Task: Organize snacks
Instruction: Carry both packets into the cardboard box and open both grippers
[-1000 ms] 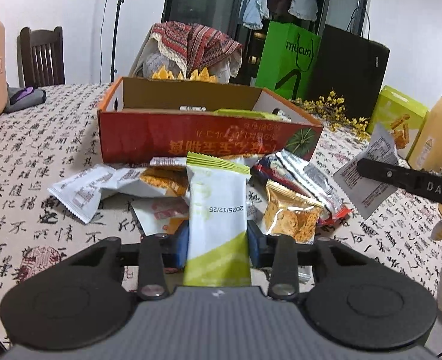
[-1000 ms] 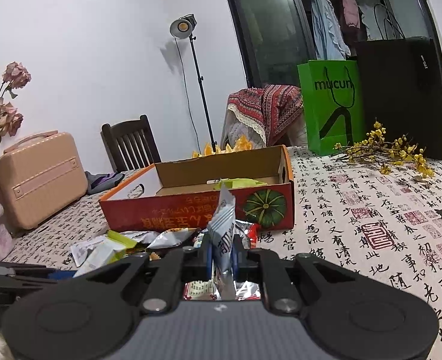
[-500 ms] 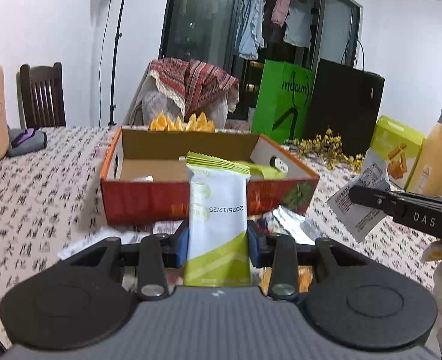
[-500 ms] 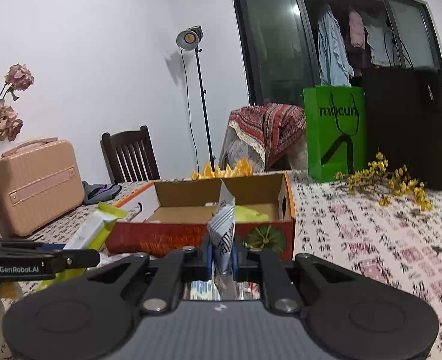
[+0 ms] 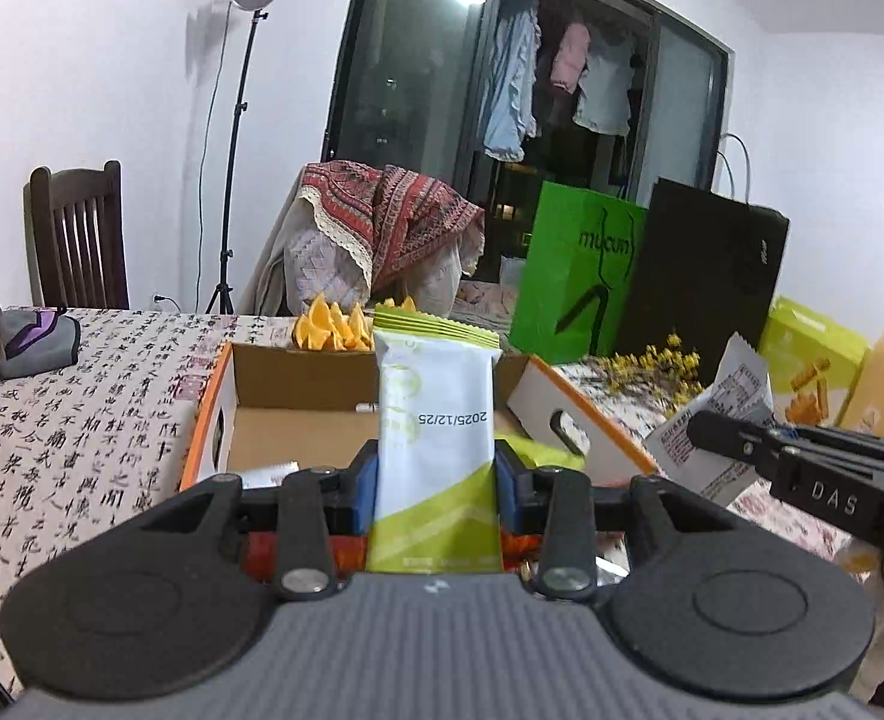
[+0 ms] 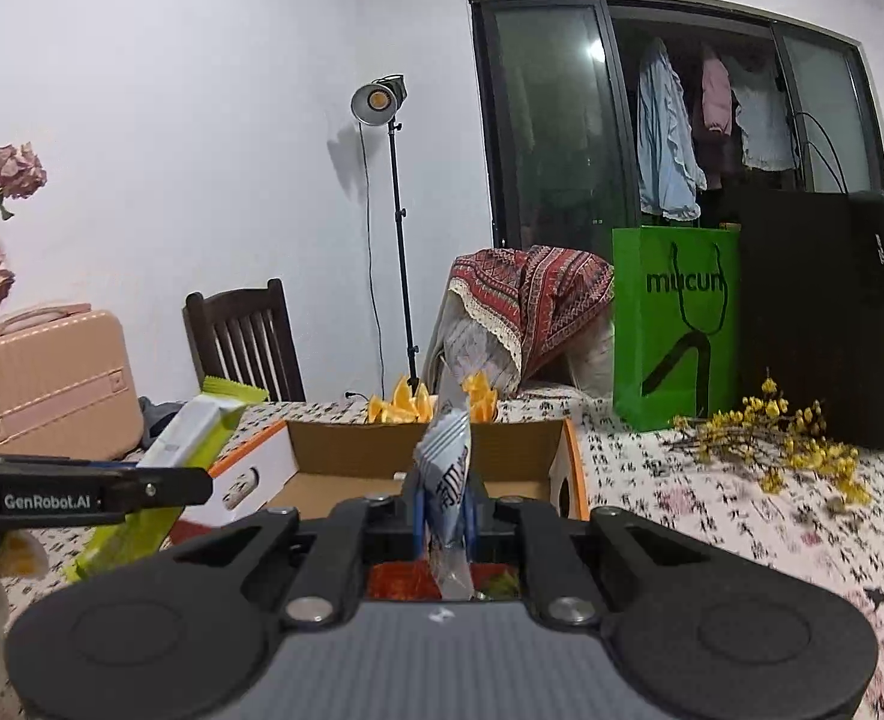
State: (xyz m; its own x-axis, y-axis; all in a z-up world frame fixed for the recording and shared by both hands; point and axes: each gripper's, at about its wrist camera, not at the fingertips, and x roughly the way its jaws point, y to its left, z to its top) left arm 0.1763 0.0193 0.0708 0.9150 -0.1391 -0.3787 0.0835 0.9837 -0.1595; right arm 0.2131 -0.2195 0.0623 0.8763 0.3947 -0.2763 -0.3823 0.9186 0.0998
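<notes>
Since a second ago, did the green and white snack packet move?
Yes. The green and white snack packet rose above the table, toward the cardboard box, held in the left gripper.

White-green snack packet (image 5: 435, 432); orange-edged box (image 5: 568, 414); calligraphy-print tablecloth (image 5: 81, 420).

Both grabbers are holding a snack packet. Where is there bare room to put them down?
The cardboard box floor is mostly bare along its left and back walls; a green packet fills its right corner. The tablecloth between box and yellow flowers is bare too. It is crowded by the green bag.
</notes>
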